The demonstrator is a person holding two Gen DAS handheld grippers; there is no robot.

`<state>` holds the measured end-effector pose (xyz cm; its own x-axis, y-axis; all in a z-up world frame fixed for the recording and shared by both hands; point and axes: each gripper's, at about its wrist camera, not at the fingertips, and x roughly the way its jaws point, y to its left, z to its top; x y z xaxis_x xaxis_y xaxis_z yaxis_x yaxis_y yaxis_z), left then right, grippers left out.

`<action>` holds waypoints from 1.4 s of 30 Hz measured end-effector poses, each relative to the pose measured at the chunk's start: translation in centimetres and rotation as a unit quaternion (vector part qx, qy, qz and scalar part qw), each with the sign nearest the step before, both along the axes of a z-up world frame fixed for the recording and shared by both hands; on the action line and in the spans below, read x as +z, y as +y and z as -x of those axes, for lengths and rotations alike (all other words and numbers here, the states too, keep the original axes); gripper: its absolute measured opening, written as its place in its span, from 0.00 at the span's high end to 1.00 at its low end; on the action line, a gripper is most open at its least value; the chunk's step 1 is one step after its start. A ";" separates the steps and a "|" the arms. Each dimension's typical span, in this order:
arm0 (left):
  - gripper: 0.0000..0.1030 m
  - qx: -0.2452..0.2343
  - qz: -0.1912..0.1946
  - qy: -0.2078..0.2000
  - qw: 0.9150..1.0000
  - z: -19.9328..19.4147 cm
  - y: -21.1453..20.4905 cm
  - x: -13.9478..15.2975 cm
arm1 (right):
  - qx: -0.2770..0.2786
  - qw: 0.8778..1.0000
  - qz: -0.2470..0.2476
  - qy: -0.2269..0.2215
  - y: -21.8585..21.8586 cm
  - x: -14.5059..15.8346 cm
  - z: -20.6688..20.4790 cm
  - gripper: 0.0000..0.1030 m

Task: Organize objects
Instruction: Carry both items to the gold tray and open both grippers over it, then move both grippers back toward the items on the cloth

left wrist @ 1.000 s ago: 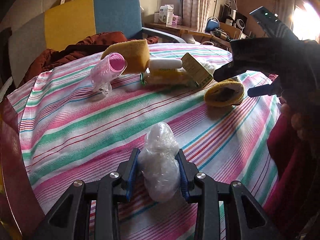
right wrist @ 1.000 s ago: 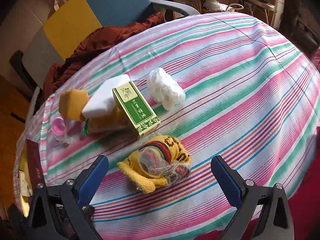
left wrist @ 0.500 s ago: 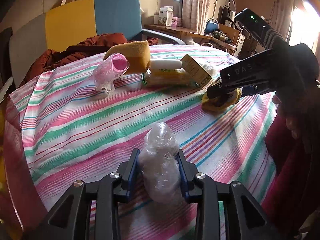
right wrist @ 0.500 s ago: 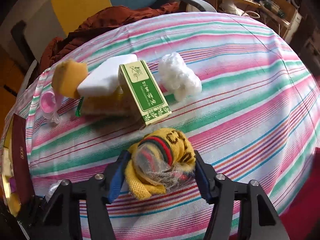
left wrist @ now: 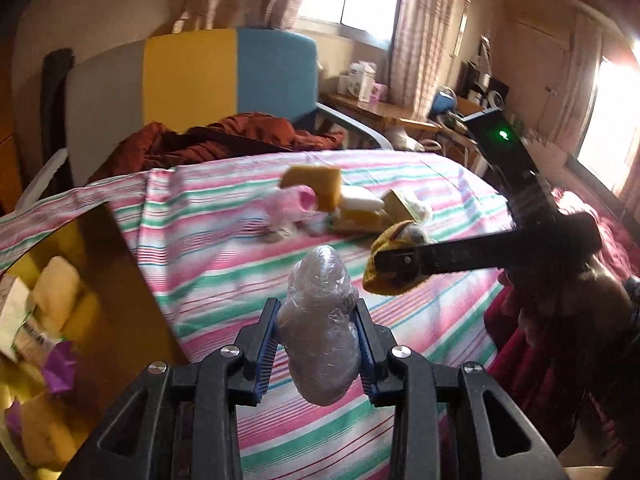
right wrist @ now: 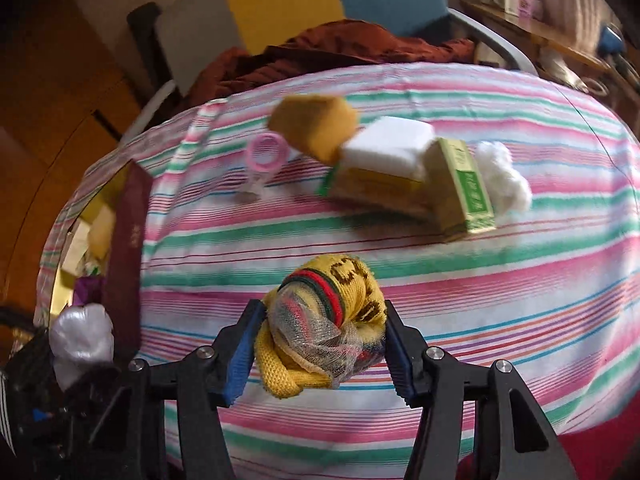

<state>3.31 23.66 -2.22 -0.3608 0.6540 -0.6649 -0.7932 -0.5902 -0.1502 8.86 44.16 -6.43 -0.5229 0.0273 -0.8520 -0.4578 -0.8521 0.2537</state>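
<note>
My left gripper point(left wrist: 318, 338) is shut on a clear plastic-wrapped bundle point(left wrist: 320, 328) and holds it above the striped table's left edge; the bundle also shows in the right wrist view point(right wrist: 82, 340). My right gripper point(right wrist: 320, 350) is shut on a yellow knitted sock bundle point(right wrist: 326, 328) with red-green band and netting, lifted above the table; it also shows in the left wrist view point(left wrist: 394, 264). On the table lie an orange sponge point(right wrist: 314, 124), a white block point(right wrist: 386, 148), a green box point(right wrist: 466, 184), a pink cup point(right wrist: 266, 156) and a white fluffy wad point(right wrist: 504, 178).
A gold-lined box point(left wrist: 52, 320) with several items inside stands open at the table's left, its dark red lid point(right wrist: 128, 252) upright. A chair point(left wrist: 224, 76) with brown clothing point(left wrist: 224, 140) stands behind the striped tablecloth point(right wrist: 520, 280). A cluttered desk point(left wrist: 384, 108) is at the back right.
Both grippers have lifted their bundles off the table and moved left toward the gold-lined box. The right gripper closed on the sock bundle during the earlier frames.
</note>
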 end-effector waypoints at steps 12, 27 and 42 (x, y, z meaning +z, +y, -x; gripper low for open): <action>0.66 0.216 -0.029 0.007 0.976 7.8 -13.8 2.0 | 0.151 0.987 -0.017 0.059 -11.2 4.8 8.8 0.44; 0.34 0.366 0.005 -0.016 0.930 13.8 -23.5 -0.7 | 0.178 0.980 -0.062 0.067 -18.8 5.9 21.6 0.04; 0.34 0.375 0.018 0.009 0.927 8.7 -22.9 0.5 | 0.156 0.982 -0.080 0.069 -21.4 4.9 15.0 0.00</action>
